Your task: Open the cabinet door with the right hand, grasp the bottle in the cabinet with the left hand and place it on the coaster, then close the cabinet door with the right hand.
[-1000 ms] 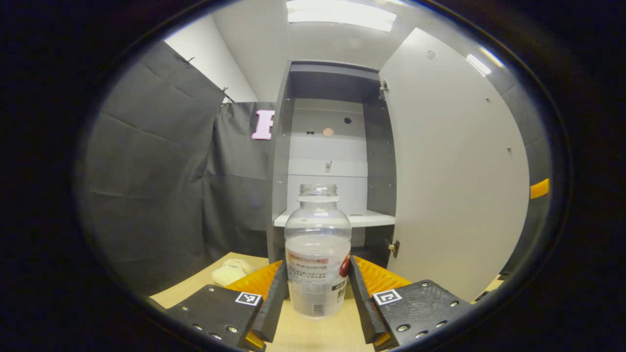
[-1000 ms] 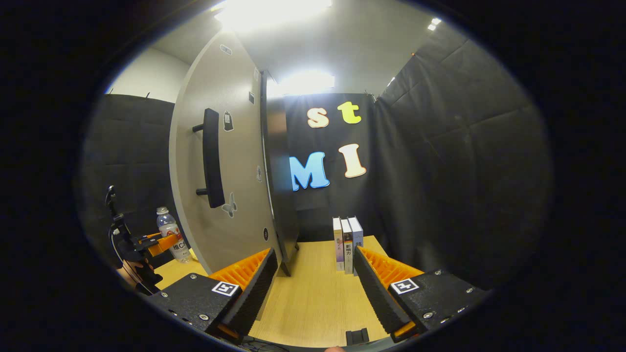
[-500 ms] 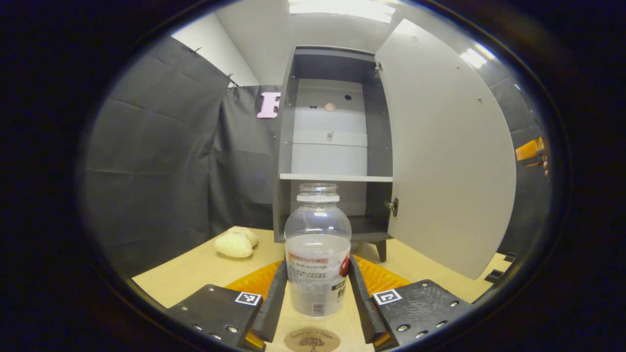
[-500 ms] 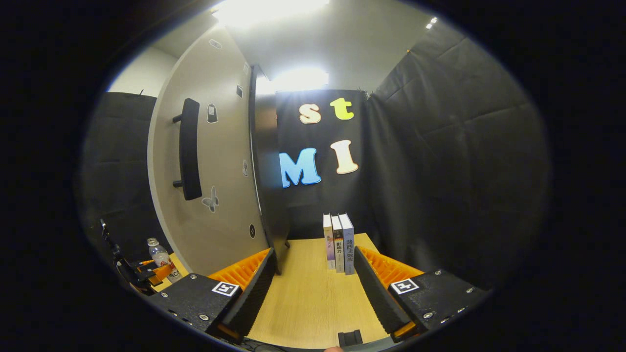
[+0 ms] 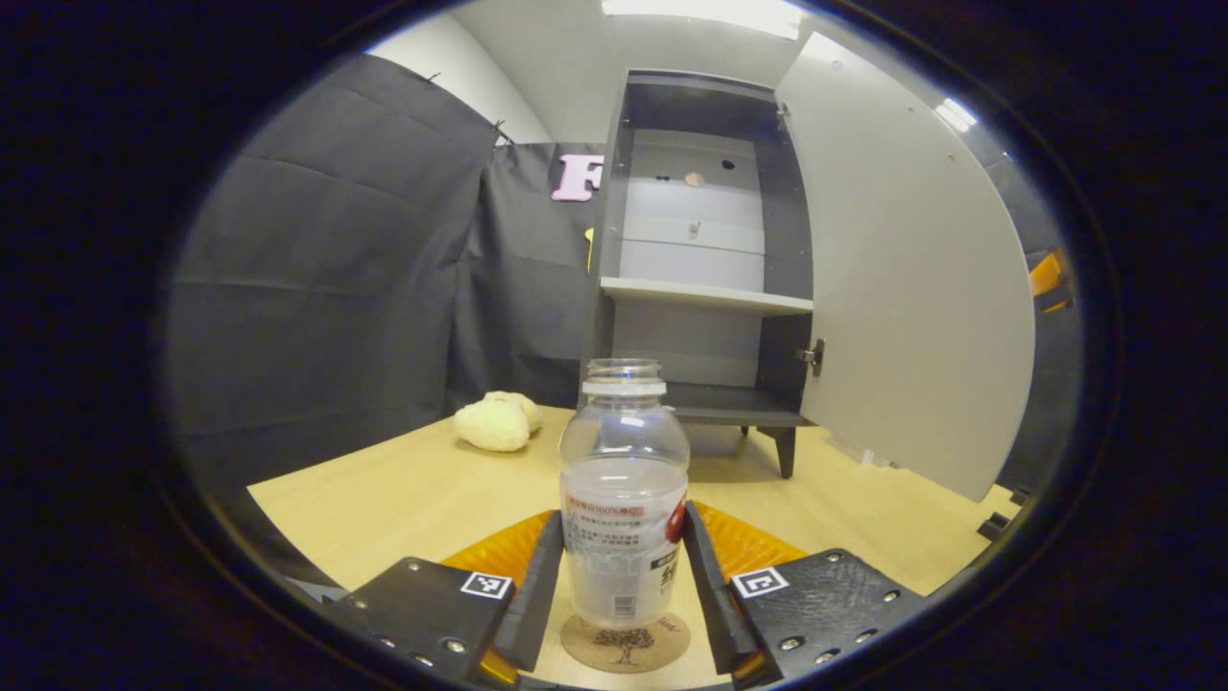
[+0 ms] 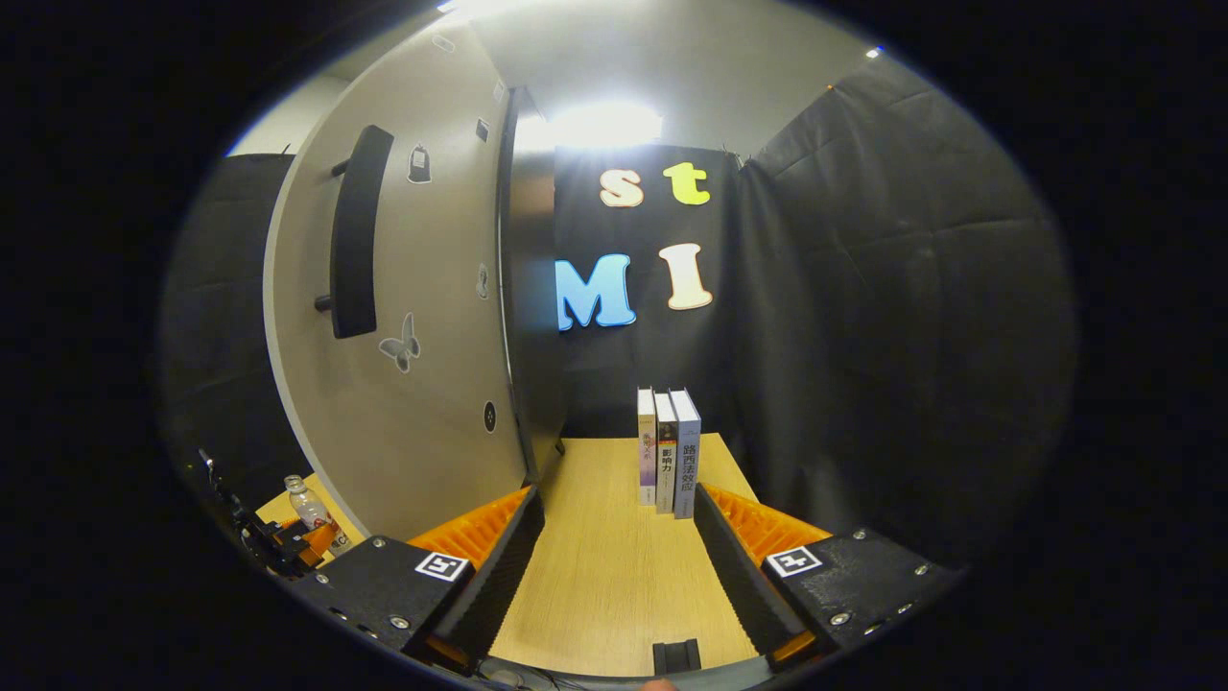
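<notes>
Bottle point(image 5: 624, 509) and coaster point(image 5: 625, 644) are meeting in the left gripper view: we are holding the clear, uncapped bottle upright in the left gripper point(image 5: 624, 595), both jaws pressing on its labelled lower half, and its base is sitting on or just above the round coaster on the wooden surface point(image 5: 403, 489). We cannot quite tell whether the base is touching yet, since the bottle's own bottom edge is hiding the contact line.

Behind it, the cabinet point(image 5: 700, 269) is standing with its door point(image 5: 911, 288) swung wide, and its shelves are looking bare from here. A pale soft toy point(image 5: 494, 422) is lying on the surface to the cabinet's left.

In the right gripper view, we are keeping the right gripper point(image 6: 614, 566) low over the surface with its jaws spread wide and holding nothing. The door's outer face, with its dark handle point(image 6: 353, 230), is rising to the left, and three books point(image 6: 669, 451) are standing upright ahead.

So, as we are judging it, opening and fetching are done and placing is nearly finished. What is left is releasing the bottle, then pushing the door closed with the right gripper.
</notes>
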Demonstrator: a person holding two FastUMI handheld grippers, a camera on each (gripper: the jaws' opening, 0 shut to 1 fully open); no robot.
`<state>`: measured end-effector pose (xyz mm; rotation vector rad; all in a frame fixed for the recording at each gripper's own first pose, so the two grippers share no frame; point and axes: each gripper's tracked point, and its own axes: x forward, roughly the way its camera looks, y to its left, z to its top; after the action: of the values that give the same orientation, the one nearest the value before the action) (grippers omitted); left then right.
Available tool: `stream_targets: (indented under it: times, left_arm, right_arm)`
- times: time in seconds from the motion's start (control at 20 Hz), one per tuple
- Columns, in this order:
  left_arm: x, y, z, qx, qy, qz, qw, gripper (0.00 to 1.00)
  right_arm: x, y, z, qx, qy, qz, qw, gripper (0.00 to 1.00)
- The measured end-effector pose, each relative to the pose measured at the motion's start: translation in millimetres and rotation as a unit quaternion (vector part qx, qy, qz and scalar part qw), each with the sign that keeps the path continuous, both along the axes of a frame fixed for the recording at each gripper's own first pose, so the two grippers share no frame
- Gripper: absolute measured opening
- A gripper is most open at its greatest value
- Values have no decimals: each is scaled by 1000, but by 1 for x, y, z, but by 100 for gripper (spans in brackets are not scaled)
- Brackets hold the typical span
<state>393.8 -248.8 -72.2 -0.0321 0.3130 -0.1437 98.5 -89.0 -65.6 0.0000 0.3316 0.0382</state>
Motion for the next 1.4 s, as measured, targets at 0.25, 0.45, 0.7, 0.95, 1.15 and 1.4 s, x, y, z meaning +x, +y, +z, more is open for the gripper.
stream_targets:
  times: [0.25, 0.45, 0.7, 0.95, 1.15, 1.4]
  left_arm:
    - [4, 1, -8, -2, 11, 16, 1000, 68]
    - [2, 0, -6, 5, 4, 16, 1000, 68]
    - [0, -10, 3, 18, 1, 17, 1000, 81]
    - [-2, -10, 49, 34, -16, 31, 999, 79]
    - [-16, -9, 104, 35, -25, 41, 998, 79]
    - [-35, 17, 177, 47, -38, 69, 996, 78]
  right_arm:
    - [6, 17, -9, 8, 16, 15, 1000, 97]
    - [10, 23, -13, 21, 25, 20, 999, 97]
    - [19, 26, -10, 28, 20, 26, 999, 96]
    - [30, 24, 15, 35, -8, 31, 999, 97]
    - [44, 29, 49, 58, -35, 40, 997, 96]
    - [57, 40, 91, 67, -77, 38, 994, 96]
